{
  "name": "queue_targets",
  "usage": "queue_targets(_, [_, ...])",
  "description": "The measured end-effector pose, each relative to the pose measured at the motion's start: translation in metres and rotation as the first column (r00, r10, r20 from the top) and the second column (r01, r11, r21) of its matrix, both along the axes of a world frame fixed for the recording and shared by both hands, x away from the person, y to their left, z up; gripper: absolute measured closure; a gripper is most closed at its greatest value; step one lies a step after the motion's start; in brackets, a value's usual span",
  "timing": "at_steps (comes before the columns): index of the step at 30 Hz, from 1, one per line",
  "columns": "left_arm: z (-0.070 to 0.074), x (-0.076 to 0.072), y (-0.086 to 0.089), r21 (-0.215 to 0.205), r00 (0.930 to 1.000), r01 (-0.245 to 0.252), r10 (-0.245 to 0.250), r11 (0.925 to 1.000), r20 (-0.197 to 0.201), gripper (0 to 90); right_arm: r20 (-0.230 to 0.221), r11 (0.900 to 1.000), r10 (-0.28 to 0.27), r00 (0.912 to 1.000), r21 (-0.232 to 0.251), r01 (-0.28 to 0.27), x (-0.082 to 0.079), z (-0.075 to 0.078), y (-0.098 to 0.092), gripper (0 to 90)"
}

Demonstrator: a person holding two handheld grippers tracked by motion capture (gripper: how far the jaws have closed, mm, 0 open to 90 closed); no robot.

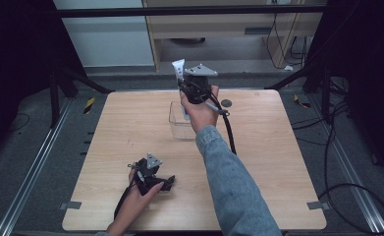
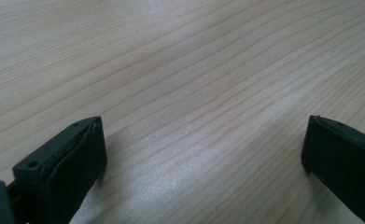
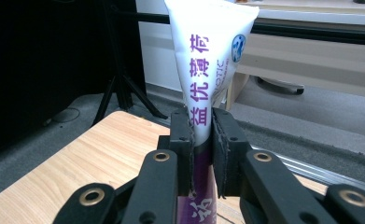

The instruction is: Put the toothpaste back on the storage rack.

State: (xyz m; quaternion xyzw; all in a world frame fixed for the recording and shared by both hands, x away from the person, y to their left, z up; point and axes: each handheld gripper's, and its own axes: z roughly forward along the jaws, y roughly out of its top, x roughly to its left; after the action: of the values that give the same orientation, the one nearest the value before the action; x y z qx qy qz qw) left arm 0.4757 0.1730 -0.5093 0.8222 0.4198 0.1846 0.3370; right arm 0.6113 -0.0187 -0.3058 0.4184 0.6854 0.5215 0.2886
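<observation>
The right hand-held gripper [image 1: 185, 81] is up in the air near the far edge of the counter [image 1: 130, 123]. Its two black jaws are squeezed tight on a white toothpaste tube [image 3: 208, 60] with purple writing. The tube stands up tall between the jaws, flat end on top. Just under it is a clear box [image 1: 177, 123], which sits on the counter near the middle of the far edge. The person's hand [image 1: 199, 110] in a blue sleeve [image 1: 229, 182] holds this gripper.

The left hand-held gripper [image 1: 167, 183] rests low on the counter near the front edge, toward the left corner. Its jaws are wide apart with nothing in between, just bare wood.
</observation>
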Motion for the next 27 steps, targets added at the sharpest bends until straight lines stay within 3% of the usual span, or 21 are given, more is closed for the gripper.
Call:
queue_targets(16, [0.0,0.0,0.0,0.0,1.0,0.004,-0.004,1.0,-0.001,0.0,0.033,1.0,-0.022,0.9992,0.005,0.022,0.007,0.005,-0.002,79.7])
queue_targets(27, [0.0,0.0,0.0,0.0,1.0,0.005,-0.005,1.0,-0.001,0.0,0.043,1.0,-0.017,0.9989,-0.011,0.018,0.012,-0.002,0.003,79.6])
